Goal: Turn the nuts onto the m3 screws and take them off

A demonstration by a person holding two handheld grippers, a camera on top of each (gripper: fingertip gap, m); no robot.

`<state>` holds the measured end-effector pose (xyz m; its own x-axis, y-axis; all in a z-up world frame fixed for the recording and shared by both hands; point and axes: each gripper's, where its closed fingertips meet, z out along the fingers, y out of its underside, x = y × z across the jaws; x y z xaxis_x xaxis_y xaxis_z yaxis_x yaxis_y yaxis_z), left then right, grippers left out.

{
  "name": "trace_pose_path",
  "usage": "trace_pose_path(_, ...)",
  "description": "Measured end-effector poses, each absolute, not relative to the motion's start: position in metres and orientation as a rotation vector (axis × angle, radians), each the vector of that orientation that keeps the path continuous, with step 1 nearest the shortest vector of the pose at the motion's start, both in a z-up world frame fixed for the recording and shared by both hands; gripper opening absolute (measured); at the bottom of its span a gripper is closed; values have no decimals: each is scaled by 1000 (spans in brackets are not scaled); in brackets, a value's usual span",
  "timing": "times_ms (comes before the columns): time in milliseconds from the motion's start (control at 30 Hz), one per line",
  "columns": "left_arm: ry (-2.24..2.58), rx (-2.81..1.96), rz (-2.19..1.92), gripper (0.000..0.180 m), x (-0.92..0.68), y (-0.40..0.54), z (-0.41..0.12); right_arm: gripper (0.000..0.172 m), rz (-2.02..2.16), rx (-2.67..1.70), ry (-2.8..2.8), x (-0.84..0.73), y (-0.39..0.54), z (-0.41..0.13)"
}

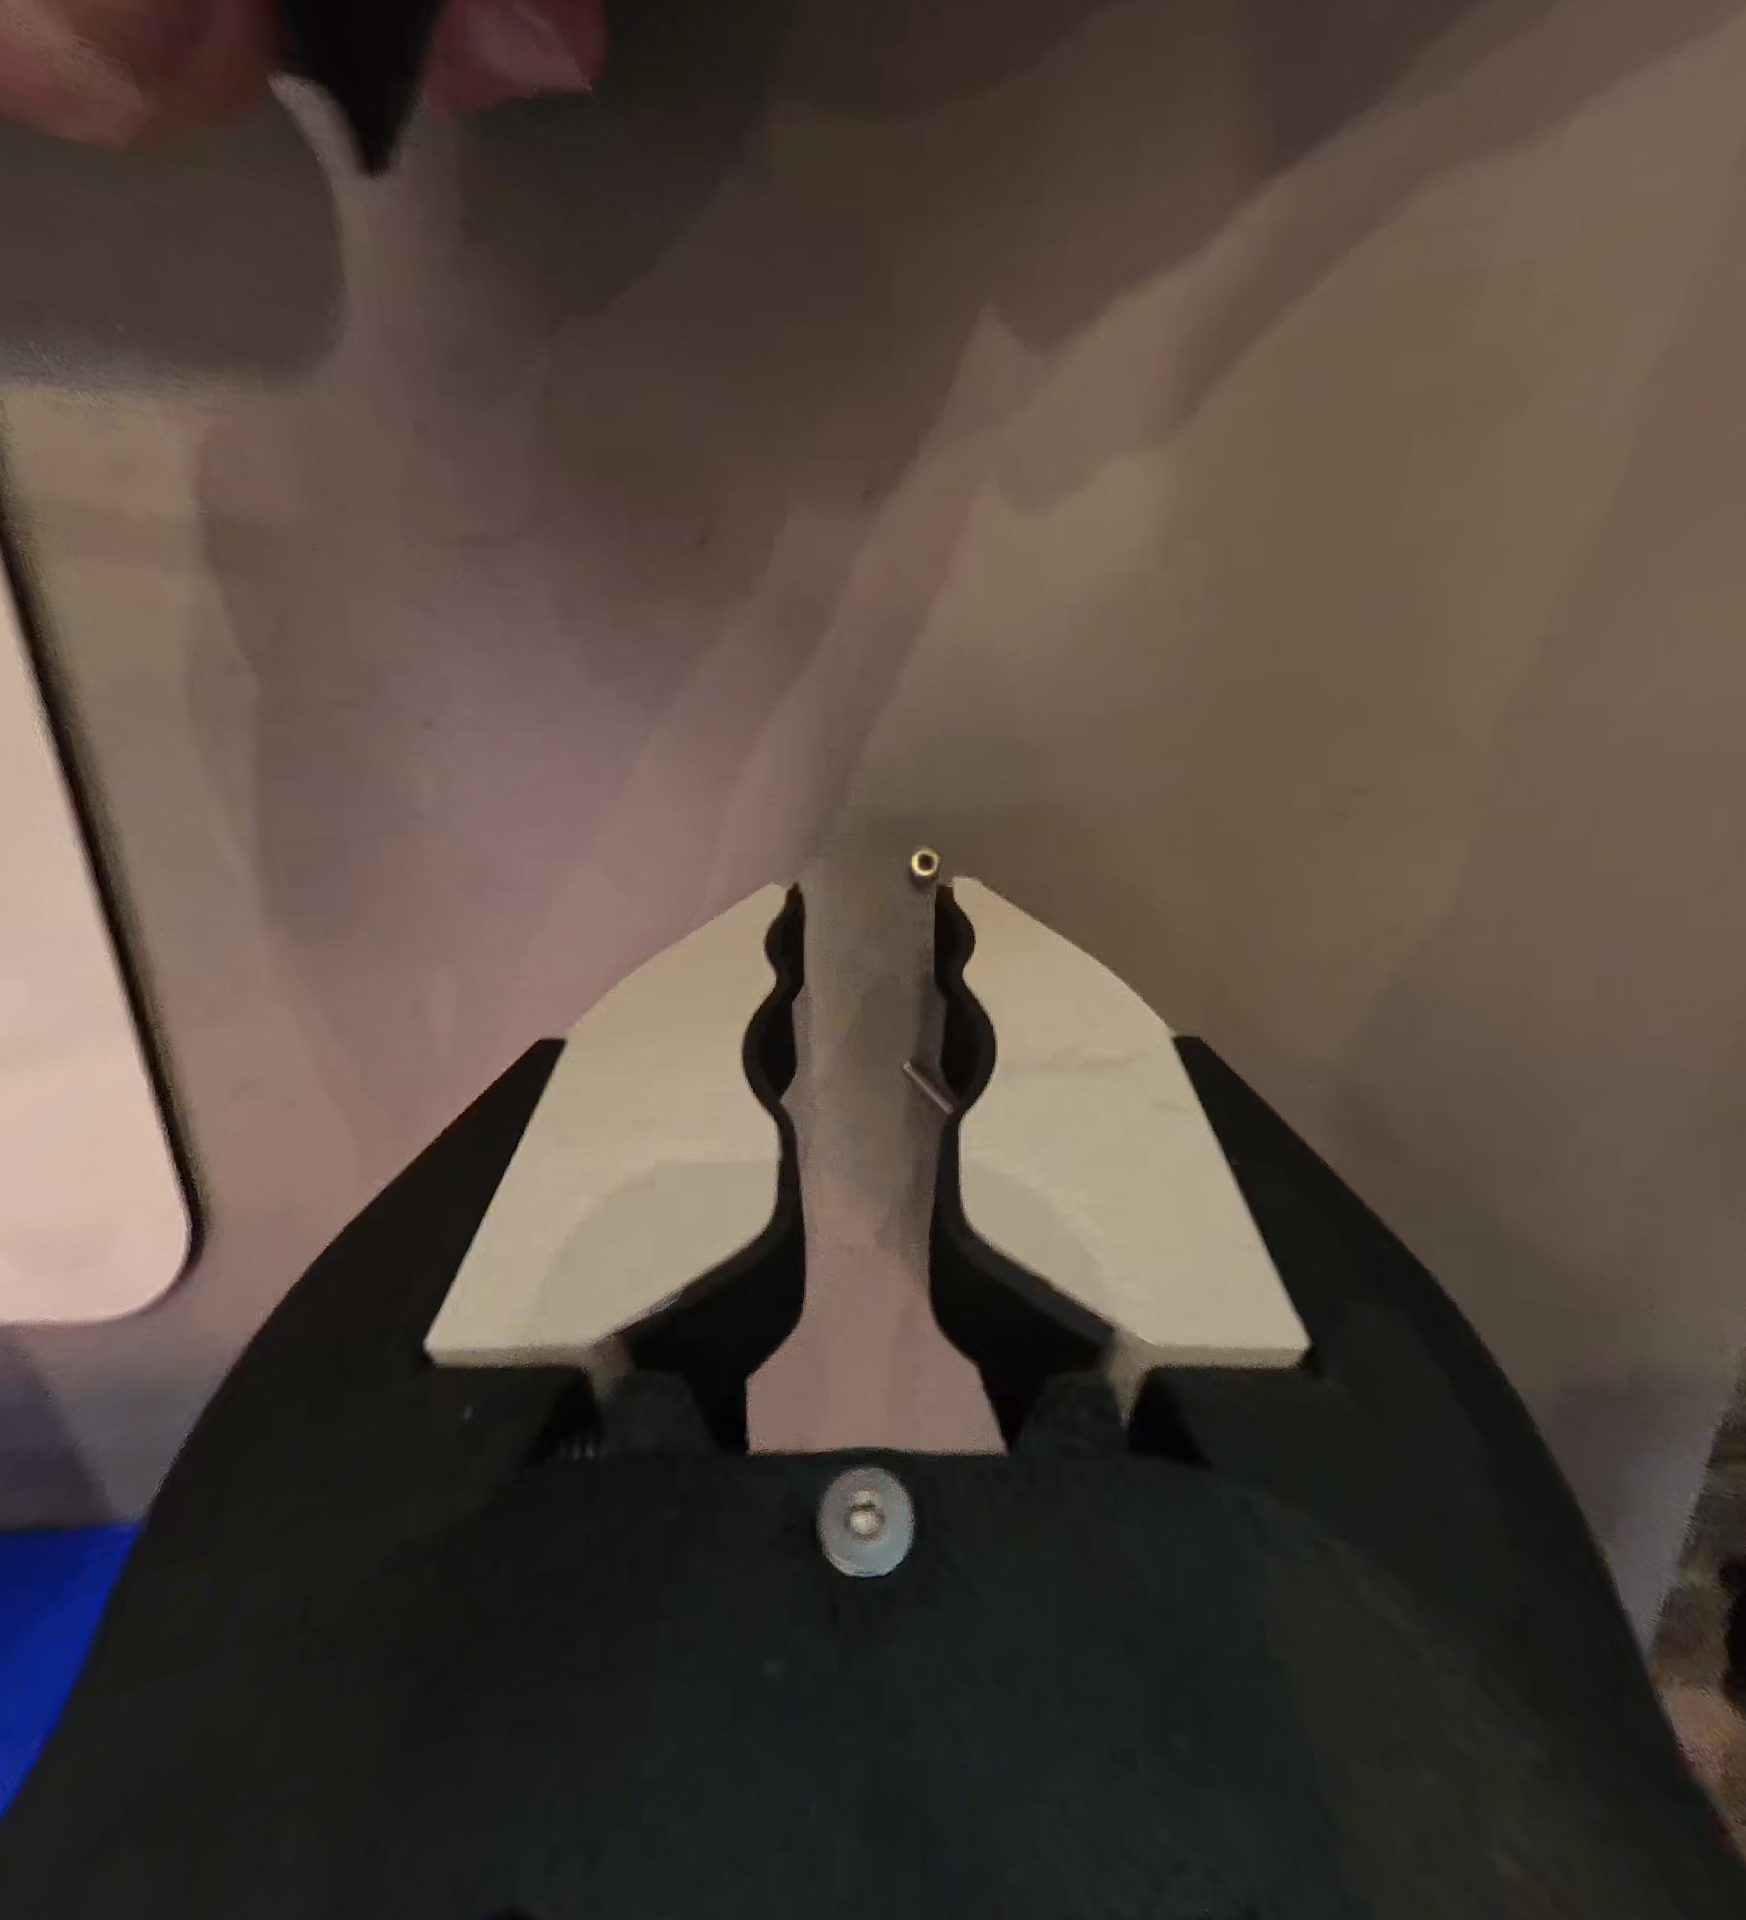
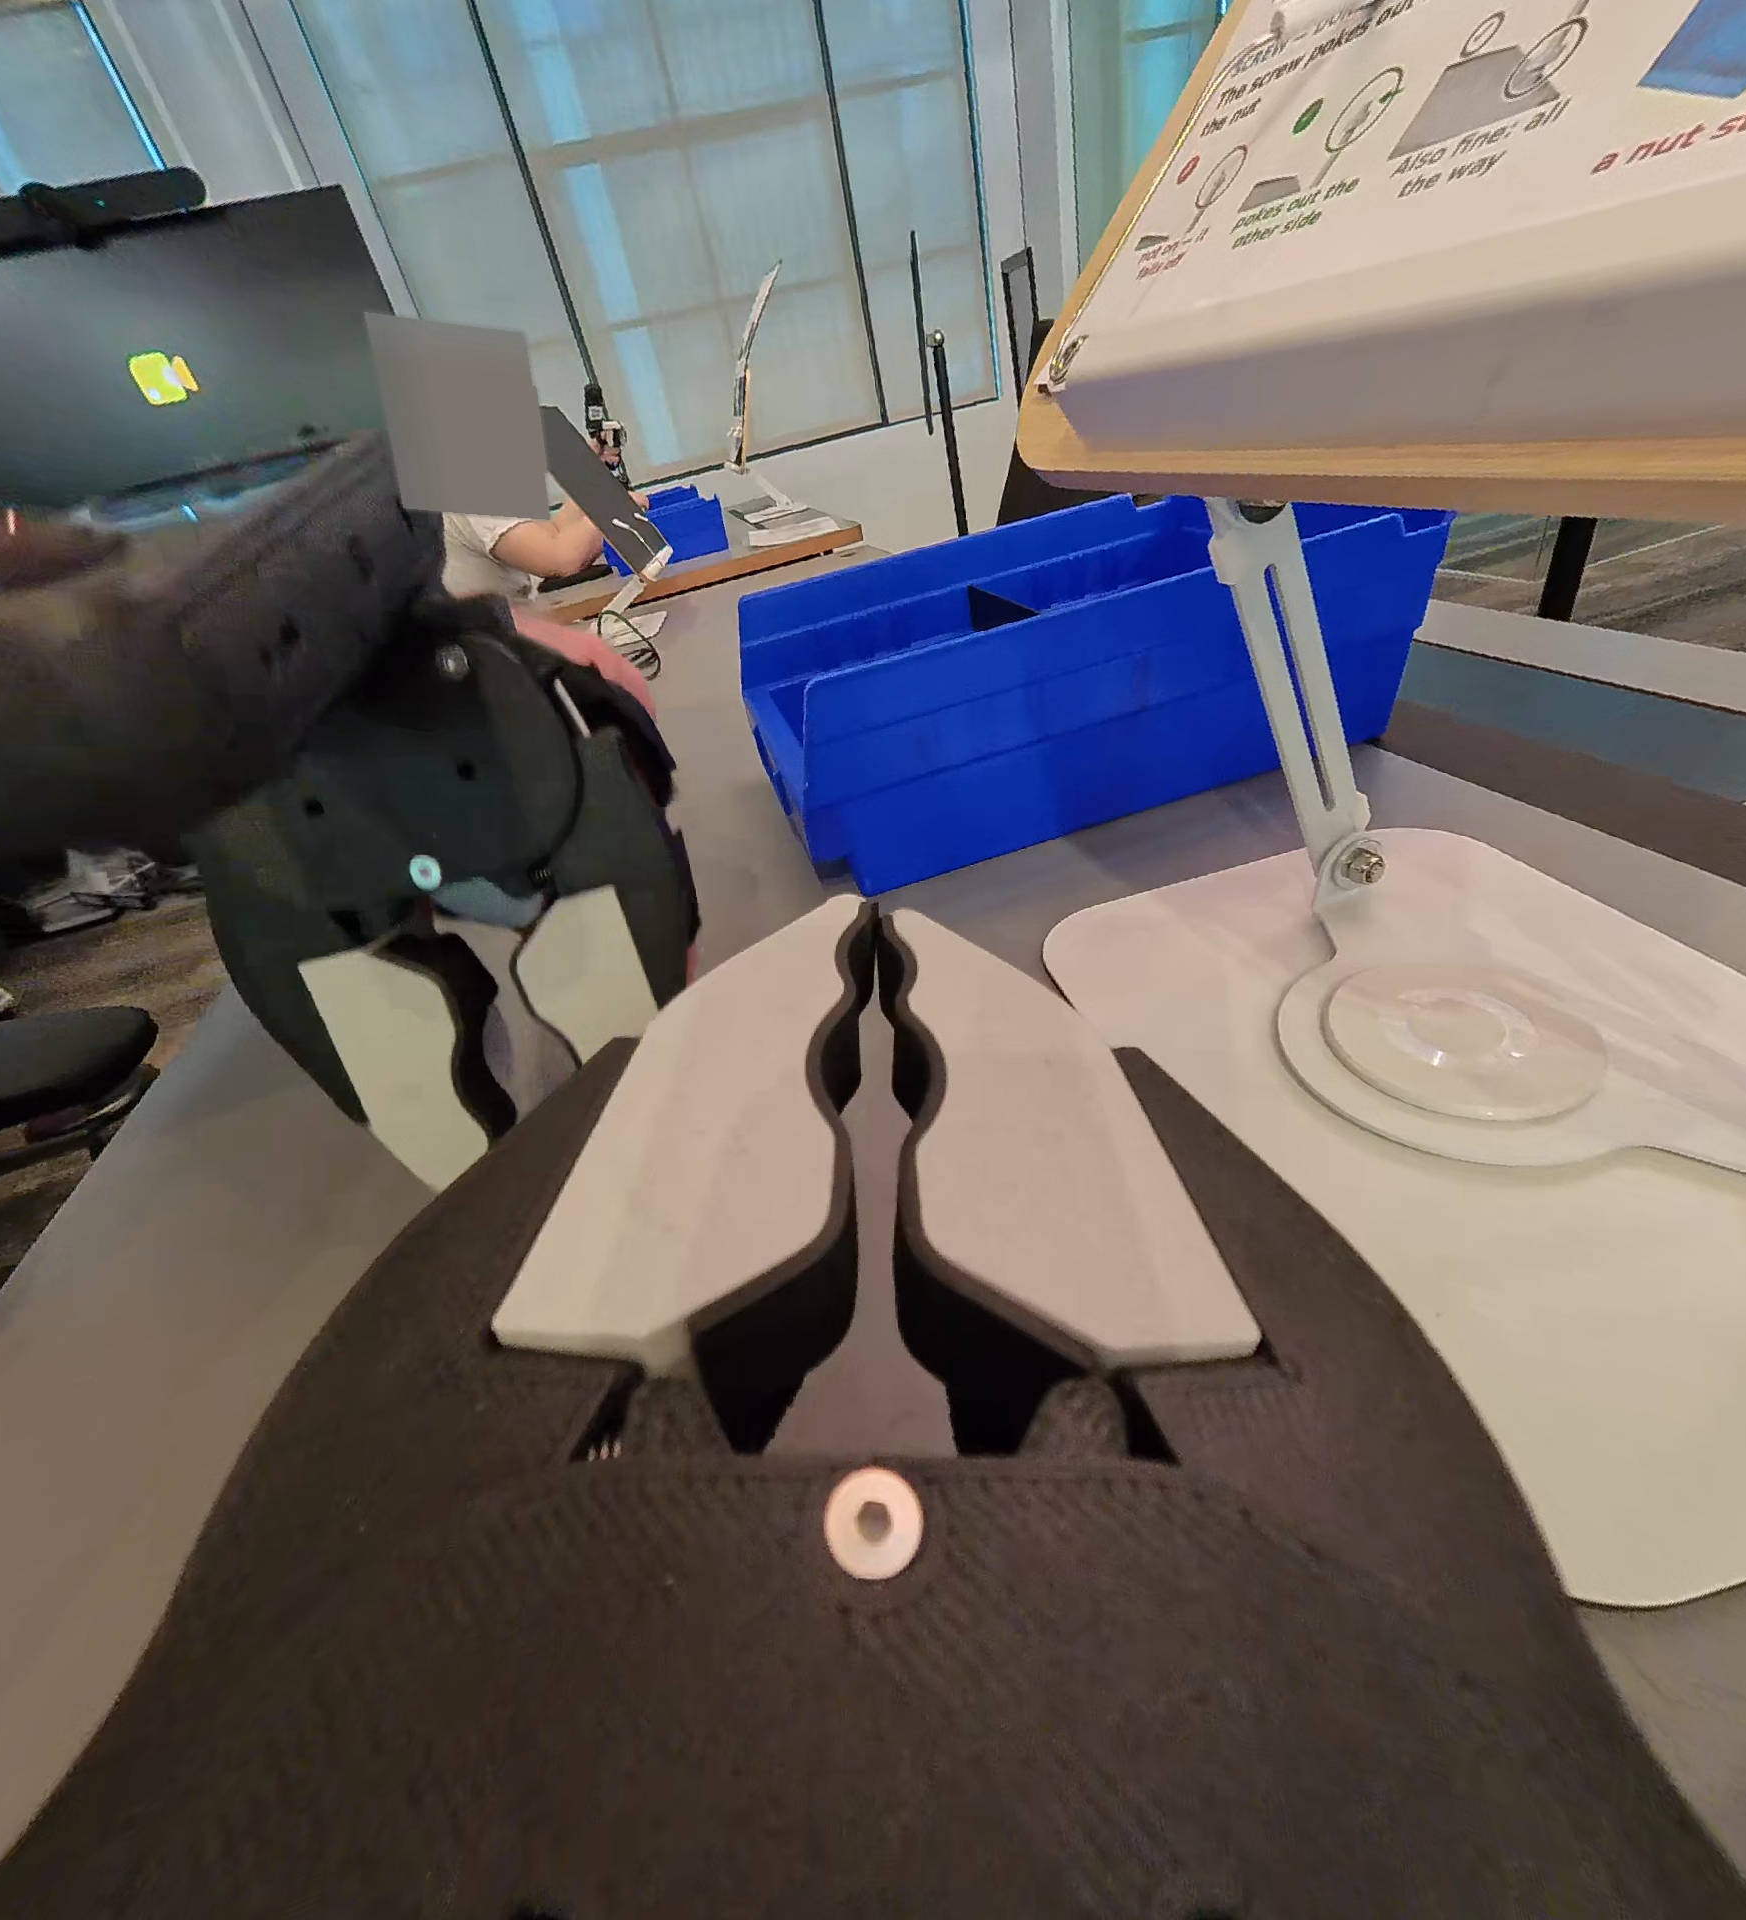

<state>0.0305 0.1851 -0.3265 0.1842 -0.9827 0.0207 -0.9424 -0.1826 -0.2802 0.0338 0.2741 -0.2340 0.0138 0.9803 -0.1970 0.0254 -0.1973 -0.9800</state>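
In the left wrist view my left gripper (image 1: 869,888) points down at the grey table (image 1: 1264,623) with its jaws apart. A small metal nut (image 1: 923,862) lies on the table just off the right fingertip (image 1: 962,904), and neither pad presses on it. A thin short pin (image 1: 926,1086) shows beside the same finger. The left gripper also shows in the right wrist view (image 2: 505,1070), open, held by a hand in a dark sleeve (image 2: 173,665). My right gripper (image 2: 874,912) is low over the table with its fingertips together.
A blue bin (image 2: 1056,727) stands straight ahead of the right gripper. A white stand base (image 2: 1471,1299) lies to the right and carries a tilted instruction board (image 2: 1471,260); it also shows in the left wrist view (image 1: 17,883). A dark monitor (image 2: 121,332) and chair (image 2: 17,1060) are left. About 12 cm separates my left fingertips from my right.
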Motion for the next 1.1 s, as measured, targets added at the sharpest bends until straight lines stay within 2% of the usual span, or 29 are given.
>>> trace_pose_path(33,1826,-2260,-289,24,27,186,-320,0,1336,-1380,-1117,34,274,-234)
trace_pose_path(200,1624,-2379,-229,24,-7,172,-308,0,1345,-1381,-1105,35,276,-233)
trace_pose_path(467,1365,-2544,-196,24,-22,148,-337,0,1336,-1377,-1124,33,273,-233)
trace_pose_path(533,1330,-2565,-185,20,-24,147,-343,0,1333,-1377,-1128,33,272,-233)
trace_pose_path(633,1275,-2567,-181,2,-25,151,-344,0,1327,-1375,-1136,32,271,-233)
trace_pose_path(833,1180,-2520,-224,2,-23,157,-343,0,1362,-1358,-1174,29,262,-233)
trace_pose_path(933,1025,-2393,-370,2,-14,171,-322,2,1479,-1333,-1196,26,252,-229)
trace_pose_path(1100,739,-1974,-707,2,10,199,-251,11,1703,-1246,-1212,24,230,-216)
